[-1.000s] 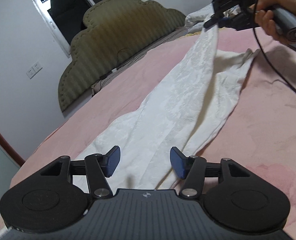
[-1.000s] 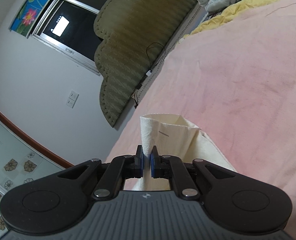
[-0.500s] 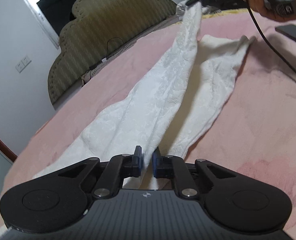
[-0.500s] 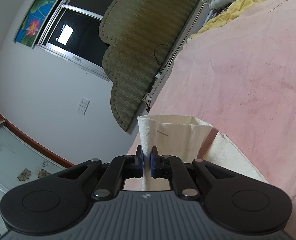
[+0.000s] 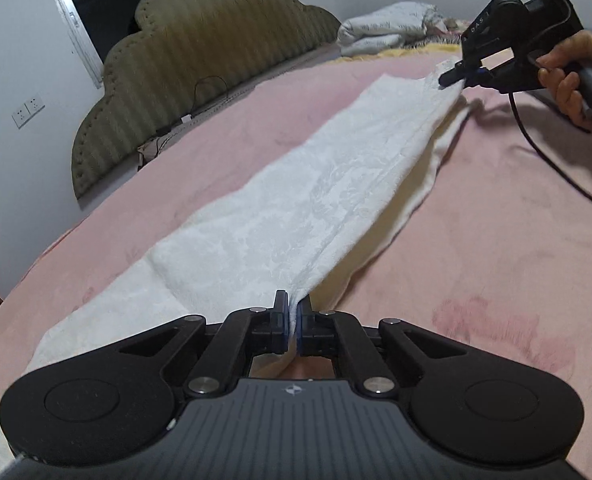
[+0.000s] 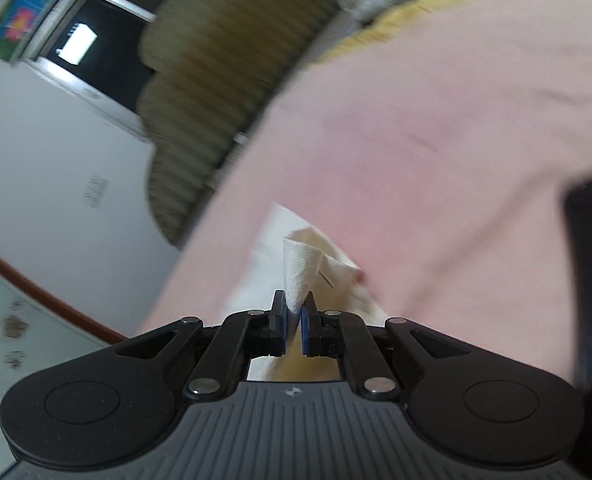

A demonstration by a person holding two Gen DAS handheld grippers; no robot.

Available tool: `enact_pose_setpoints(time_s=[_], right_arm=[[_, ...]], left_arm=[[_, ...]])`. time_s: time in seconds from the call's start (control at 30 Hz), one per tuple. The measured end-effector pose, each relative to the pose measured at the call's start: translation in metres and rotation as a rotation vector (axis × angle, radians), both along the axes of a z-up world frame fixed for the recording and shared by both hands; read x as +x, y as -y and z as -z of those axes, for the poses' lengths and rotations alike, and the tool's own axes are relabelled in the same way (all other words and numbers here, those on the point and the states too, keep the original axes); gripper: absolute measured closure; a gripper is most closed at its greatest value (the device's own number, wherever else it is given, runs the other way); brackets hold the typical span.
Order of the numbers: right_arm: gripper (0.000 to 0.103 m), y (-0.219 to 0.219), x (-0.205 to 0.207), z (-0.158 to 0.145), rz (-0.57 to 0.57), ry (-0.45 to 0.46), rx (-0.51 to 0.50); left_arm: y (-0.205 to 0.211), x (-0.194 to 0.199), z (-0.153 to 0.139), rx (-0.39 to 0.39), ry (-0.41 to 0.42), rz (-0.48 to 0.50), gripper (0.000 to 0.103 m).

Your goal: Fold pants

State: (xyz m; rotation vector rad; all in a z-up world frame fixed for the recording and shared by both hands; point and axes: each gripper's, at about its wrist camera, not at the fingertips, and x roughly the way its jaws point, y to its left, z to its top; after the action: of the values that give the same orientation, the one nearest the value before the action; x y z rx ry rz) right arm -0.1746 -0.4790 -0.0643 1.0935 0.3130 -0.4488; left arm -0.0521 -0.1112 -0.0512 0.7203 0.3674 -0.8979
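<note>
Now keep both grippers, left gripper (image 5: 292,322) and right gripper (image 6: 294,320), pinching the white pants (image 5: 316,184) tight, then lay the top leg flat over the leg on the pink bed (image 5: 496,240).

Pants (image 5: 304,200) lay lengthwise on the bed (image 5: 496,248), running from the near edge toward the far right. Left gripper (image 5: 292,320) sat at the near end, pinching a fold of the cloth. Right gripper (image 5: 462,74) sat at the far end, clamped on the opposite end, lifted just above the bed, a hand (image 5: 568,76) behind it. One layer draped over another, the lower one showing along the right side. Headboard (image 5: 200,64) stood along the bed's left edge; bedding pile (image 5: 388,34) at the far corner. Wall socket (image 5: 28,108) left of the headboard.
</note>
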Motion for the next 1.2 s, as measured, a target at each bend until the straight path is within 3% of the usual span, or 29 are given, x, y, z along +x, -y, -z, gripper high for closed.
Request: enact_pose_setpoints(time_s=[0.13, 0.2, 0.27, 0.33, 0.37, 0.43, 0.47, 0.53, 0.6, 0.67, 0.73, 0.8, 0.87, 0.97, 1.03, 1.1, 1.2], right_arm=[[0.092, -0.004, 0.008, -0.013, -0.031, -0.105, -0.087], [0.086, -0.008, 0.008, -0.026, 0.003, -0.160, -0.166], [0.067, -0.018, 0.003, -0.039, 0.106, -0.210, -0.272], [0.063, -0.031, 0.001, -0.052, 0.156, -0.198, -0.393], [0.063, -0.037, 0.005, -0.057, 0.117, -0.172, -0.429], [0.061, -0.048, 0.024, -0.059, -0.051, -0.125, -0.430], [0.054, -0.052, 0.036, -0.056, -0.143, -0.109, -0.399], [0.051, -0.058, 0.056, -0.043, -0.260, -0.106, -0.333], [0.051, -0.058, 0.067, -0.030, -0.257, -0.181, -0.341], [0.052, -0.054, 0.066, -0.021, -0.168, -0.277, -0.382], [0.052, -0.055, 0.053, -0.024, -0.111, -0.236, -0.367], [0.047, -0.066, 0.044, -0.033, -0.101, -0.187, -0.376], [0.036, -0.082, 0.048, -0.040, -0.180, -0.154, -0.406], [0.032, -0.101, 0.074, -0.045, -0.368, -0.126, -0.422], [0.030, -0.113, 0.094, -0.035, -0.462, -0.167, -0.429], [0.030, -0.122, 0.101, -0.027, -0.440, -0.236, -0.471], [0.027, -0.139, 0.103, -0.035, -0.429, -0.221, -0.518]], left_arm=[[0.001, 0.007, 0.001, 0.006, -0.016, -0.017, 0.094], [-0.001, 0.008, -0.001, 0.005, -0.007, -0.033, 0.086], [-0.005, 0.007, -0.004, 0.004, -0.016, -0.033, 0.076], [-0.011, 0.006, -0.009, -0.015, -0.041, -0.026, 0.071], [-0.014, 0.006, -0.013, -0.029, -0.068, -0.020, 0.064], [-0.020, 0.009, -0.022, -0.069, -0.141, -0.009, 0.060], [-0.022, 0.010, -0.026, -0.093, -0.167, -0.007, 0.060], [-0.024, 0.015, -0.033, -0.132, -0.188, -0.031, 0.059], [-0.024, 0.021, -0.034, -0.142, -0.173, -0.088, 0.054], [-0.024, 0.030, -0.027, -0.098, -0.155, -0.167, 0.053], [-0.025, 0.043, -0.019, -0.047, -0.180, -0.228, 0.053], [-0.031, 0.051, -0.018, -0.061, -0.227, -0.247, 0.053], [-0.035, 0.054, -0.024, -0.096, -0.256, -0.256, 0.053], [-0.038, 0.052, -0.034, -0.153, -0.246, -0.267, 0.053], [-0.044, 0.051, -0.040, -0.171, -0.210, -0.285, 0.052], [-0.054, 0.050, -0.044, -0.179, -0.158, -0.337, 0.051], [-0.085, 0.054, -0.051, -0.195, -0.084, -0.459, 0.049]])
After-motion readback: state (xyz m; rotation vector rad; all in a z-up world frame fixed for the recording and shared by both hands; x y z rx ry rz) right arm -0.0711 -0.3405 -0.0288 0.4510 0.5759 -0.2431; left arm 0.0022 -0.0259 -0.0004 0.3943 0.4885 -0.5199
